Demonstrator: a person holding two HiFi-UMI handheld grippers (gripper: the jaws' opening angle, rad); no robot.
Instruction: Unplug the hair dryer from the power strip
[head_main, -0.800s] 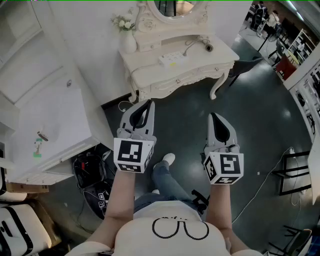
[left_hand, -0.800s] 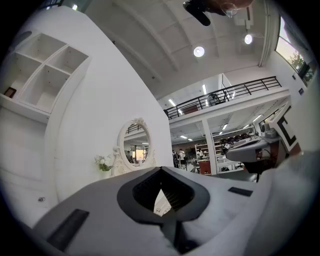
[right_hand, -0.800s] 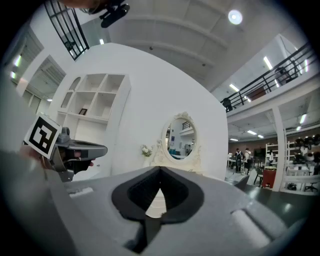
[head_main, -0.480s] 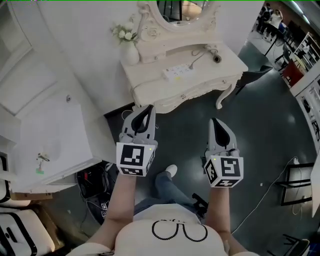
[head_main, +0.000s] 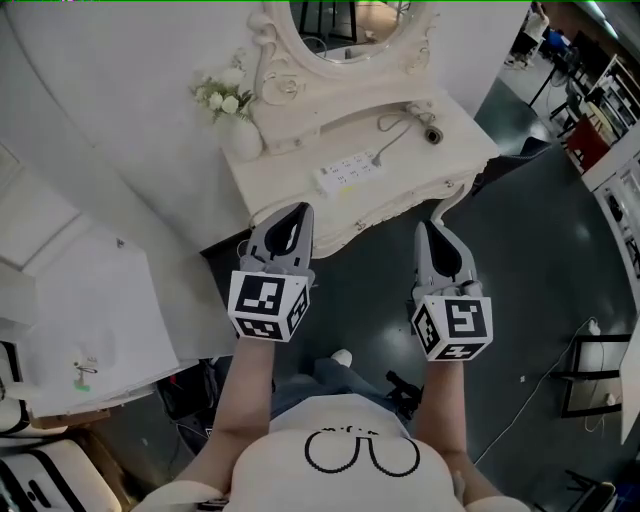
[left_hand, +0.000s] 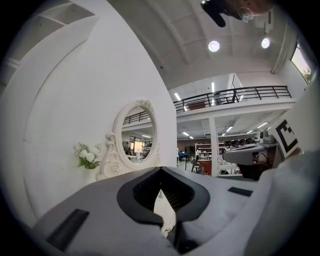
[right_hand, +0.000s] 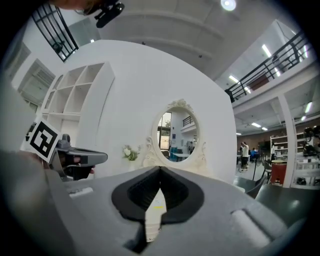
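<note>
The left tool (head_main: 292, 212) and the right tool (head_main: 430, 230) are held side by side, level, both pointing toward 12 o'clock at a white carved desk (head_main: 285, 175). Each tool's jaws are pressed together at the tips with nothing between them. Through the small gap behind the tips only the pale desk shows.

The power strip (head_main: 348, 172) lies flat on the desk top near the front edge, at 12 o'clock from the person. It sits ahead of the space between the two tools and apart from both. A thin cord (head_main: 392, 140) leads from the strip's right end toward 1 o'clock. It ends at a small dark round thing by the desk's right edge, which may be the hair dryer (head_main: 432, 134); it is too small to be sure.

An oval mirror (head_main: 345, 25) stands at the back of the desk, and white flowers (head_main: 222, 98) stand at its 10 o'clock corner. A white cabinet (head_main: 80, 310) is at 9 o'clock, and the dark floor (head_main: 540, 260) spreads out at 3 o'clock.
</note>
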